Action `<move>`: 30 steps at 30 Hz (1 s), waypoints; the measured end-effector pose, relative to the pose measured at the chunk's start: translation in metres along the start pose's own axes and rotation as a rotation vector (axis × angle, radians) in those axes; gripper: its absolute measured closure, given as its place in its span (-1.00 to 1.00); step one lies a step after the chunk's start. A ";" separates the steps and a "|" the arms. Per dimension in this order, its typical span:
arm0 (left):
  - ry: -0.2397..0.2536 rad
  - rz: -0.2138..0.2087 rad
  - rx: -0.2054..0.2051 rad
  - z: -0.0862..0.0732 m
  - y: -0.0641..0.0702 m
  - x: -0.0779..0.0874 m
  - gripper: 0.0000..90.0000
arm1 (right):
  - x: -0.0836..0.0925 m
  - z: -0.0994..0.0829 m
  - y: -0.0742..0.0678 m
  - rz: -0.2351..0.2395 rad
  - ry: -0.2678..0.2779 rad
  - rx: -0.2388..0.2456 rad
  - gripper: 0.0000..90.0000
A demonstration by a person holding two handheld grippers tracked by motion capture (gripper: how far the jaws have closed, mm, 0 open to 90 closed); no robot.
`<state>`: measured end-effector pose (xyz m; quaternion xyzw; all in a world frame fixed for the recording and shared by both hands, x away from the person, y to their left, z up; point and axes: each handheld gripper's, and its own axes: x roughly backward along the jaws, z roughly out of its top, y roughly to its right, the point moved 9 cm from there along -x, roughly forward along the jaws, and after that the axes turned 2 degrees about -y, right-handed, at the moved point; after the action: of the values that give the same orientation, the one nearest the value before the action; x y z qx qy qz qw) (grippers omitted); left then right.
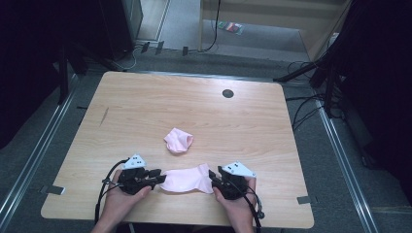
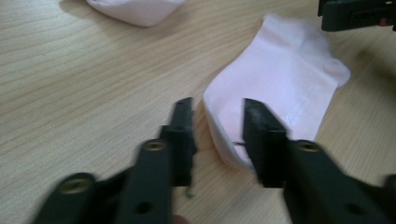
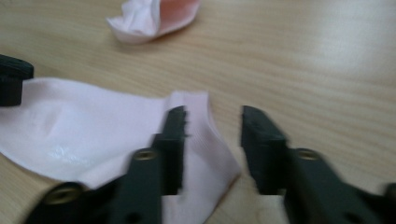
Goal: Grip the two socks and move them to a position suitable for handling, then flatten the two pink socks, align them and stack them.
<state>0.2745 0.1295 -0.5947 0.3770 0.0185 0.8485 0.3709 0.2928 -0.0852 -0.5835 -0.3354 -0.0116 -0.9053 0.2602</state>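
Pink sock [image 1: 185, 178] lies flat between both grippers (jaws parted)

Flat pink sock [image 1: 186, 178] is lying along the near edge of the desk [image 1: 145, 104], spanning the gap between the left hand-held gripper [image 1: 159, 177] and the right hand-held gripper [image 1: 212, 177]. Crumpled sock [image 1: 178, 141] is sitting just beyond, blocking the centre. Bare wood is stretching far, left and right; a dark round grommet [image 1: 228, 93] is sitting flush at the far side.

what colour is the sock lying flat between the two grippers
Pale pink, the flat sock shows it best in the left gripper view.
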 end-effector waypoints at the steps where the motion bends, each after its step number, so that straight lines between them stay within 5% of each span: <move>1: 0.030 0.003 0.006 0.003 -0.002 0.002 0.09 | 0.003 0.010 -0.004 0.022 0.032 0.019 0.19; 3: 0.090 -0.005 0.049 0.011 -0.007 0.008 0.02 | 0.004 0.018 -0.009 0.041 0.052 0.034 0.19; 8: 0.161 0.039 0.083 0.023 -0.025 0.018 -0.06 | -0.003 0.044 -0.030 0.095 0.103 0.095 0.21; 14: 0.183 0.111 0.128 0.026 -0.046 0.023 -0.04 | -0.032 0.077 -0.057 0.135 0.104 0.187 0.51; 16: 0.177 0.127 0.132 0.024 -0.051 0.024 0.04 | -0.047 0.088 -0.071 0.164 0.077 0.244 0.75; 19: 0.171 0.151 0.136 0.022 -0.054 0.024 0.07 | -0.060 0.092 -0.081 0.186 0.045 0.278 0.80; 23: 0.163 0.143 0.138 0.021 -0.054 0.024 0.08 | -0.098 0.092 -0.090 0.160 -0.035 0.321 0.77; 30: 0.149 0.137 0.139 0.019 -0.054 0.022 0.09 | -0.132 0.088 -0.081 0.088 -0.102 0.307 0.52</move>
<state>0.3106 0.1780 -0.5845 0.3382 0.0791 0.8942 0.2826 0.3910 0.0634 -0.5841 -0.3376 -0.1482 -0.8625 0.3467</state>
